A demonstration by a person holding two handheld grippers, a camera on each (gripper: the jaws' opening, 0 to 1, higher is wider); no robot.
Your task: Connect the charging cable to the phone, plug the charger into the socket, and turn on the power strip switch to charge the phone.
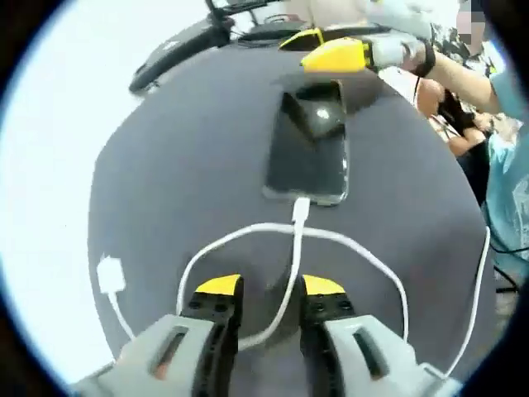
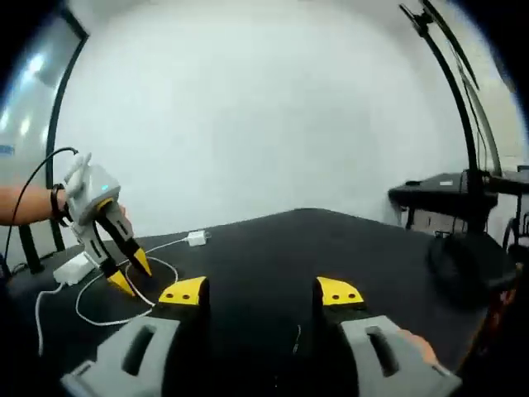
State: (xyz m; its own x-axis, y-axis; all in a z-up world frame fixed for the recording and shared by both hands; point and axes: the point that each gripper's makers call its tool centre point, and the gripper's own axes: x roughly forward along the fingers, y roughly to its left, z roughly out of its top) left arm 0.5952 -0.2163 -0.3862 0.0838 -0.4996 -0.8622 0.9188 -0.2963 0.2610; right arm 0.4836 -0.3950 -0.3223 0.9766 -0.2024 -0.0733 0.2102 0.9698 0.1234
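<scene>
Ahead of left gripper (image 1: pixel 270 302): phone (image 1: pixel 310 145) | jaws open astride cable (image 1: pixel 289 285), unclamped

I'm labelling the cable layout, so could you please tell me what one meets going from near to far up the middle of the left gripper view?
Left gripper, jaws open astride the white cable → cable's plug at the phone's near edge → phone → right gripper beyond the phone.

light: bright, even — white wall (image 2: pixel 273 107) washed out | glare: soft sheen on phone (image 1: pixel 310 145) screen | shadows: faint on dark surface (image 1: pixel 173 207) | edges: strong fisheye bending — slight blur
</scene>
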